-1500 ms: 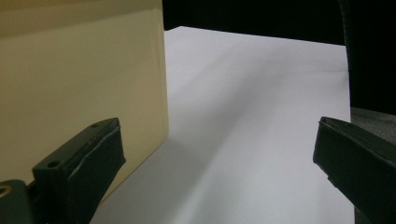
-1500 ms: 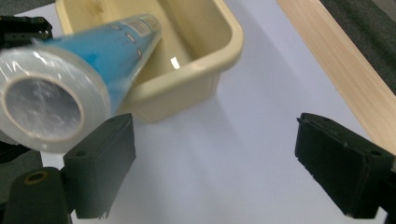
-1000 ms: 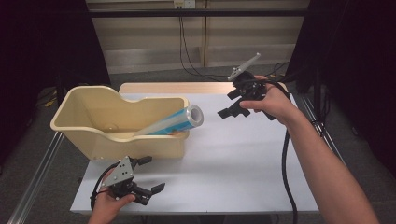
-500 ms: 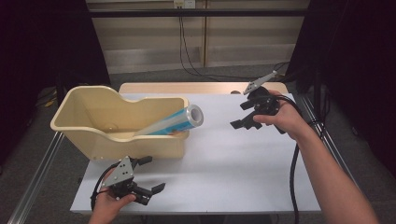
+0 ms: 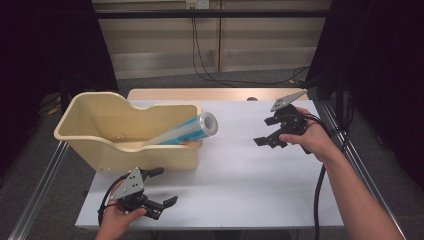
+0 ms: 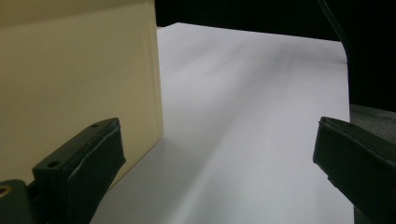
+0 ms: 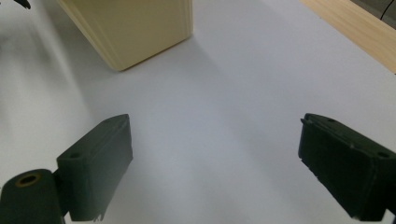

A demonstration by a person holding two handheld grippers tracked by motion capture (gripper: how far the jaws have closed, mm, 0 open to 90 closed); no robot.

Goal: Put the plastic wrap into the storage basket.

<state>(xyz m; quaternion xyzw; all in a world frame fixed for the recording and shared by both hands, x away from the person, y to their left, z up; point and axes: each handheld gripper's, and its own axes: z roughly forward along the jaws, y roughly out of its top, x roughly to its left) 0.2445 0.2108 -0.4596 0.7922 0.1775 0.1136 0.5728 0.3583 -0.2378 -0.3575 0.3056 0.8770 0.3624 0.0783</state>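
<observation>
A: Where's the foil roll [image 5: 186, 132]?
B: Leaning in the cream bin [image 5: 100, 150], its capped end poking over the right rim.
A: And the grippers?
B: Left gripper [image 5: 159, 189] sits near the surface's [image 5: 240, 180] front edge beside the bin, jaws apart, empty. Right gripper [image 5: 264, 142] hovers over bare white surface, jaws wide, holding nothing.

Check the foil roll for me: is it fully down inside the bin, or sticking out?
Sticking out. The foil roll leans tilted in the bin, its capped end poking over the right rim.
</observation>
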